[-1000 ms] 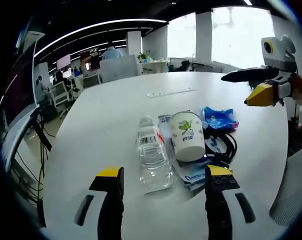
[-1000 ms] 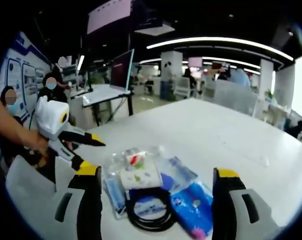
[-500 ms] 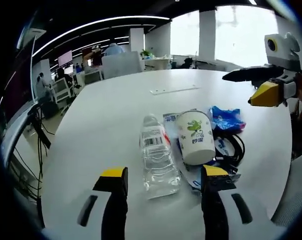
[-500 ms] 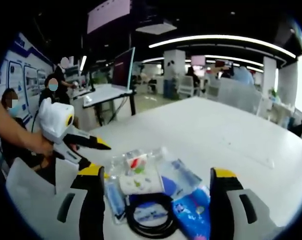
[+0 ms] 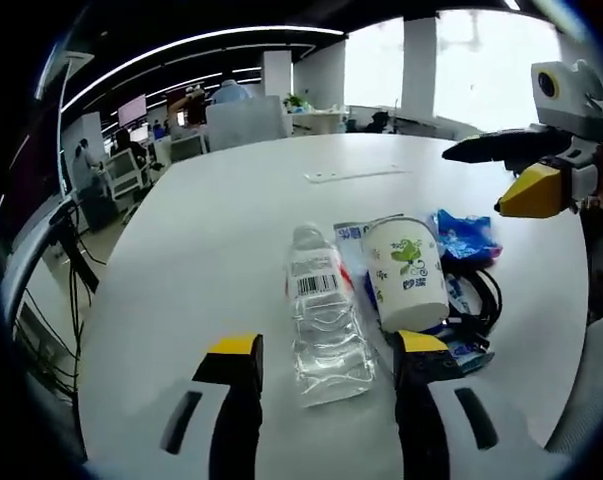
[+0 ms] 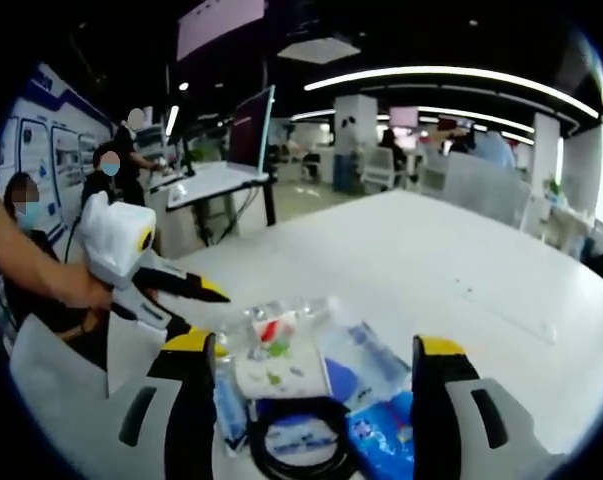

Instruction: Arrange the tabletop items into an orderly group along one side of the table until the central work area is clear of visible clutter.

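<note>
A clear plastic bottle [image 5: 326, 320] lies on its side on the white table [image 5: 211, 230], straight ahead of my left gripper [image 5: 326, 362], which is open and just short of it. A paper cup [image 5: 409, 275] lies beside the bottle on flat packets [image 5: 353, 238], with a blue packet [image 5: 466, 235] and a black cable [image 5: 484, 292] to the right. My right gripper [image 5: 476, 182] hovers open above that end. In the right gripper view, the open right gripper [image 6: 314, 355] hangs over the cup [image 6: 276, 365], cable [image 6: 301, 440], blue packet [image 6: 386, 435] and bottle [image 6: 299, 308]; the left gripper [image 6: 209, 318] stands open beyond.
A thin white strip [image 5: 346, 175] lies on the table's far half, also seen as the strip [image 6: 506, 310] to the right. The table edge [image 5: 101, 300] drops off at the left toward cables. Desks, monitors [image 6: 251, 125] and people stand around. A hand [image 6: 66, 290] holds the left gripper.
My left gripper has moved forward, so the bottle now lies close before its jaws. The right gripper view has come slightly lower and nearer the pile. The items themselves have not moved.
</note>
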